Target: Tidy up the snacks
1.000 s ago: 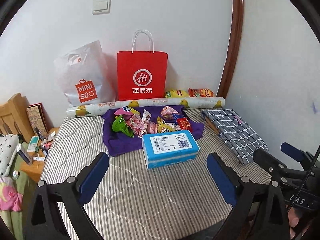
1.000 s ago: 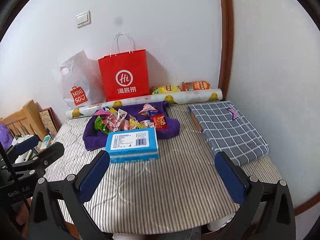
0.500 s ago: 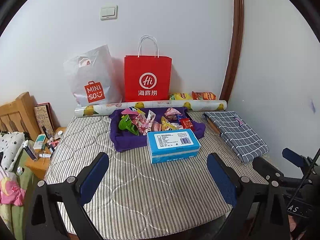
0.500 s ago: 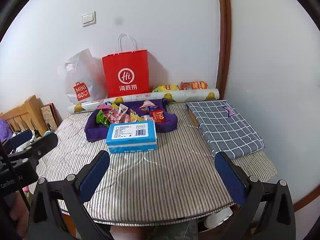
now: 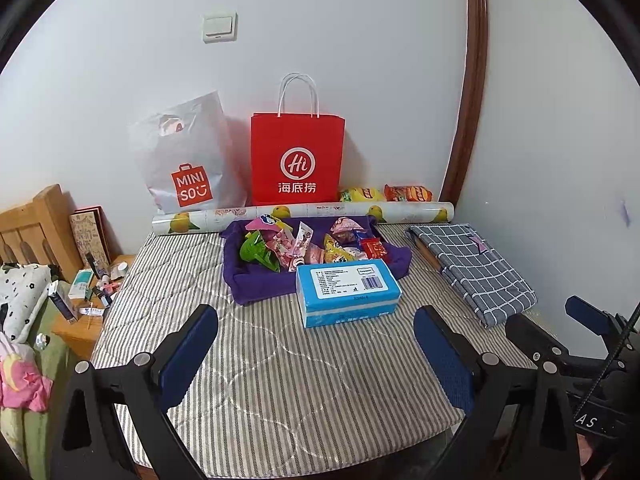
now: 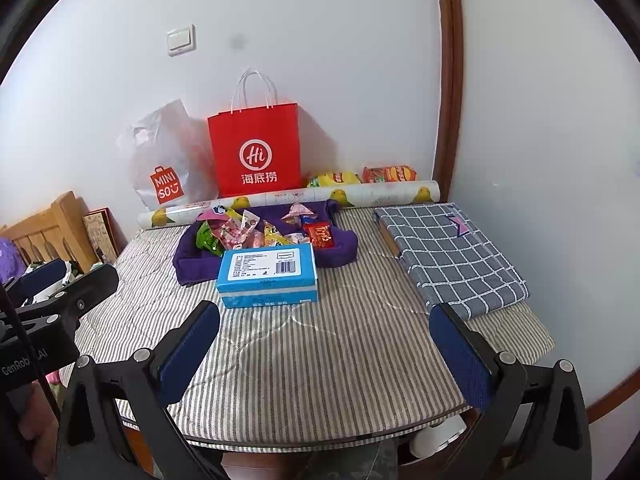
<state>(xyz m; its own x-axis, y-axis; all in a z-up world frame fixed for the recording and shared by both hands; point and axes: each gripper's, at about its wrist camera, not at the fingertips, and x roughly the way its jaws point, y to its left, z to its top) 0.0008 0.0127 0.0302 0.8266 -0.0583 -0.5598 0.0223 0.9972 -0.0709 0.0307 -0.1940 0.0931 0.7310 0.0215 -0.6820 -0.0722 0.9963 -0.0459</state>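
Both claws, the left gripper (image 5: 316, 350) and the right gripper (image 6: 324, 350), are wide open, hold nothing and hang over the near edge of the striped table (image 5: 280, 380), well apart from everything. Many small snacks (image 5: 304, 242) lie heaped in the purple fabric tray (image 5: 256, 284), probably so they stay together. A blue box (image 5: 347, 286) touches its front, and two chip bags (image 5: 386, 193) lie behind the paper roll (image 5: 304, 213).

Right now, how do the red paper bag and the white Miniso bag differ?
The red paper bag stands upright with crisp square edges; the white Miniso bag is soft, crinkled plastic that slumps at a tilt. The red paper bag has white rope handles; the white Miniso bag has a cut-out handle hole. Both stand side by side against the back wall, behind the fruit-print roll.
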